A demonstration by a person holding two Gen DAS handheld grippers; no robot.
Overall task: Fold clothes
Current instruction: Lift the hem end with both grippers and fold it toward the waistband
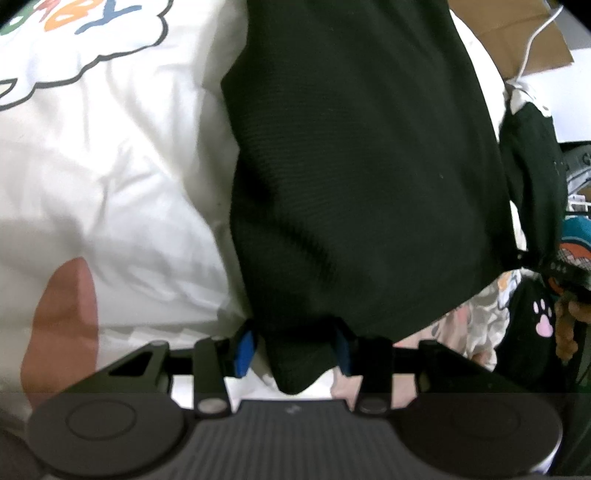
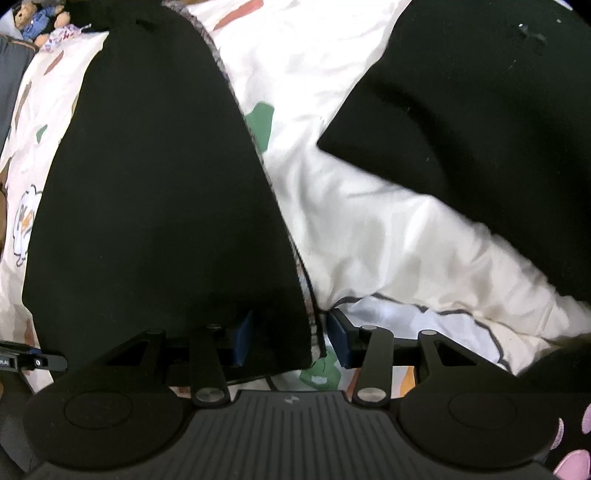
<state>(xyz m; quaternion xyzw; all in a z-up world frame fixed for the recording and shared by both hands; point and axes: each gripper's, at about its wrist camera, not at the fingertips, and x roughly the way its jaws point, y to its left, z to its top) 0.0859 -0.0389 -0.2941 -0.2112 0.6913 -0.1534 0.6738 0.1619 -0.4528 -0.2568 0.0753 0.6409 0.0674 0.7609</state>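
Bedroom corner, lit evenly and brightly

Spread underneath: a white duvet (image 1: 122, 177) printed with a cloud outline, coloured letters and brown and green blotches (image 2: 261, 122); beyond its far edge, brown cardboard (image 1: 517, 40) crossed by 1 white cable (image 1: 532, 37); at the far left of the right wrist view, 1 small teddy bear (image 2: 35, 18) in blue; low on the right of the left wrist view, dark fabric with a pink paw print (image 1: 543, 317).

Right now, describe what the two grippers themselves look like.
Both look alike. The left gripper has a matte black body with a ribbed centre panel bearing a small pale mark, two round black discs at its sides, black linkage arms with silver pivot pins, and blue pads on the fingers. The right gripper shows the same build, with darker-looking blue pads. No cables or sleeves show.
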